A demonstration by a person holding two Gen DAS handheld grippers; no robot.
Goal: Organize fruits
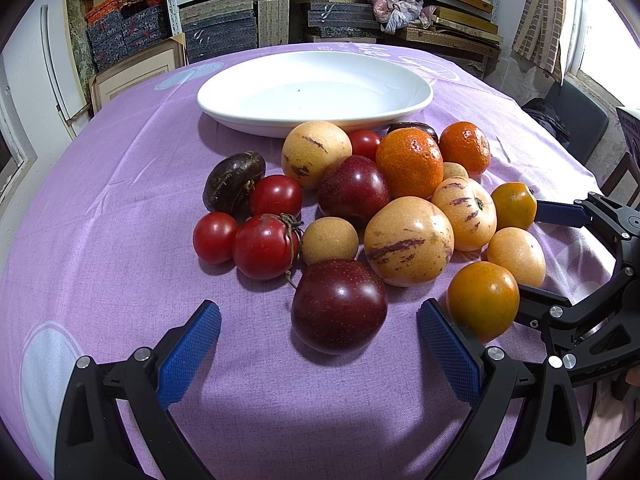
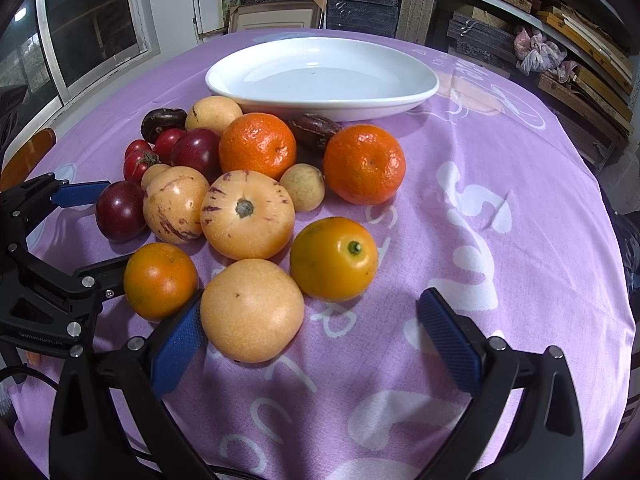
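Nearest the left wrist camera, the left tool [image 1: 319, 344] stood wide apart, holding nothing, its blue pads [image 1: 190, 354] low over the purple tablecloth [image 1: 100, 200]. Between and just ahead of those pads lay a dark red plum [image 1: 339, 306]. To the far left of the pile sat three red tomatoes [image 1: 265, 246] beside a dark purple fruit [image 1: 233, 182]. Further right came a small tan round fruit [image 1: 330, 240], a second plum [image 1: 354, 190], and striped yellow melons [image 1: 408, 240]. Two tangerines [image 1: 409, 162] lay behind them, near the white plate [image 1: 240, 96], which held no fruit and rested at the far side of the table. An orange-green citrus [image 1: 482, 300] touched the right pad of the left tool.

From the right wrist camera, the right tool [image 2: 312, 328] was likewise spread wide and held nothing. Its left pad [image 2: 178, 340] touched a pale yellow round fruit [image 2: 252, 310], which lay partly between the fingers. Another orange citrus [image 2: 160, 280] sat just left of that pad, and one with a green stem end [image 2: 334, 258] lay further right. All fruit was on the cloth, clustered in front of the plate.
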